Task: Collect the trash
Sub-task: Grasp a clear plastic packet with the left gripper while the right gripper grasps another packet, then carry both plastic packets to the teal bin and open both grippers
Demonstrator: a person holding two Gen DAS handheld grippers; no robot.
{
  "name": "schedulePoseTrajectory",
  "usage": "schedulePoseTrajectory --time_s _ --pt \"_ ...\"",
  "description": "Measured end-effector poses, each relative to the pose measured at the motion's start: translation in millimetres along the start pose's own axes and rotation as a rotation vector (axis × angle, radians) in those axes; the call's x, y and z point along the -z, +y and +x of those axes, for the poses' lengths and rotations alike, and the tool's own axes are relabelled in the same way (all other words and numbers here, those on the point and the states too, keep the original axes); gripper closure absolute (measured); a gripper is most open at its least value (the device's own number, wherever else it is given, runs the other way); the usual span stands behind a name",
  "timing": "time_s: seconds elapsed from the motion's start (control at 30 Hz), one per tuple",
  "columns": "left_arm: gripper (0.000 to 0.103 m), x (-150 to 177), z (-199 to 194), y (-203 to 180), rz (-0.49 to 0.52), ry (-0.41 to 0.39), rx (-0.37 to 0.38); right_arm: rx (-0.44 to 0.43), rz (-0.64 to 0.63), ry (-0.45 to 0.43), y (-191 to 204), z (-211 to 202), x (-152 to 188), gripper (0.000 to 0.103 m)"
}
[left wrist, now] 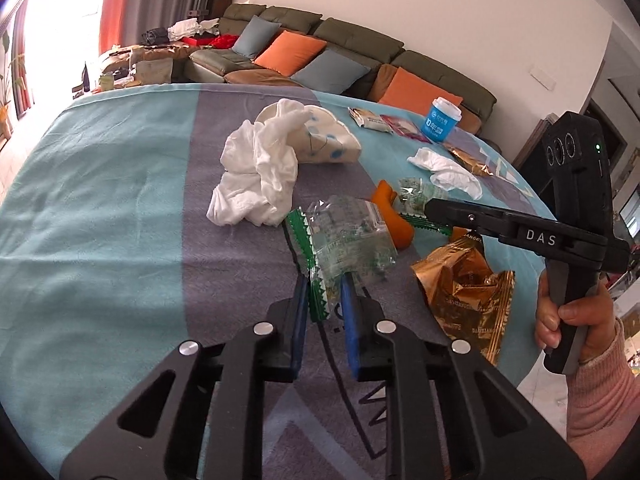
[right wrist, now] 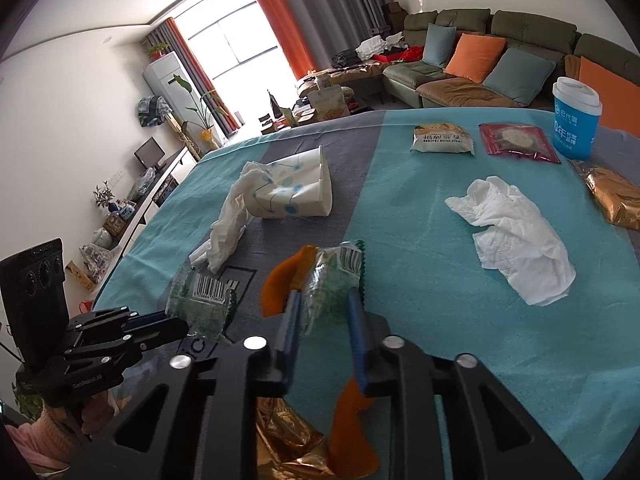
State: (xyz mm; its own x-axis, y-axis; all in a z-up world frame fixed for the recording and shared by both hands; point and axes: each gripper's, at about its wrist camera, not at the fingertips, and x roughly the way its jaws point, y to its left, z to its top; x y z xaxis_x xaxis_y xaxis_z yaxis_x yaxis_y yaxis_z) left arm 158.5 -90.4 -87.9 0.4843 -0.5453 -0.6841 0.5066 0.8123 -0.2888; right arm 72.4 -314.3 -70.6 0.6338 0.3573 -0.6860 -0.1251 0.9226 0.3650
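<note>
The left gripper (left wrist: 325,285) has its blue-padded fingers closed around the near edge of a clear, green-printed plastic wrapper (left wrist: 346,240), which lies on the teal and grey tablecloth (left wrist: 100,200). Just to the right of it sits a crumpled gold foil snack bag (left wrist: 466,288). The right gripper (right wrist: 324,300) has its fingers either side of a second clear, green-printed wrapper with a barcode (right wrist: 334,276); the pads look pressed to it, though the crinkled plastic hides the contact. That wrapper rests against a curved piece of orange peel (right wrist: 280,280), and another piece of peel (right wrist: 352,432) lies under the right gripper's body. Beyond the wrappers, a crumpled white tissue (left wrist: 256,176) trails from the mouth of a tipped white paper cup with blue dots (right wrist: 296,192). To the right lies a second white tissue (right wrist: 516,236). At the far edge stand a blue lidded cup (right wrist: 574,120), a red snack packet (right wrist: 516,140), a pale cracker packet (right wrist: 442,138) and a gold foil packet (right wrist: 612,196).
</note>
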Motion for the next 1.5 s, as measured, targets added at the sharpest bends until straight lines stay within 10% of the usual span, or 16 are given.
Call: schedulePoseTrajectory --time_s 0.73,1.5 --pt "0.092 16 -88 21 -0.024 -0.175 -0.068 -0.123 -0.120 -0.166 61 -35 -21 0.090" --pt "0.092 54 -191 83 -0.171 -0.300 -0.305 -0.399 -0.254 -0.052 179 26 -15 0.090"
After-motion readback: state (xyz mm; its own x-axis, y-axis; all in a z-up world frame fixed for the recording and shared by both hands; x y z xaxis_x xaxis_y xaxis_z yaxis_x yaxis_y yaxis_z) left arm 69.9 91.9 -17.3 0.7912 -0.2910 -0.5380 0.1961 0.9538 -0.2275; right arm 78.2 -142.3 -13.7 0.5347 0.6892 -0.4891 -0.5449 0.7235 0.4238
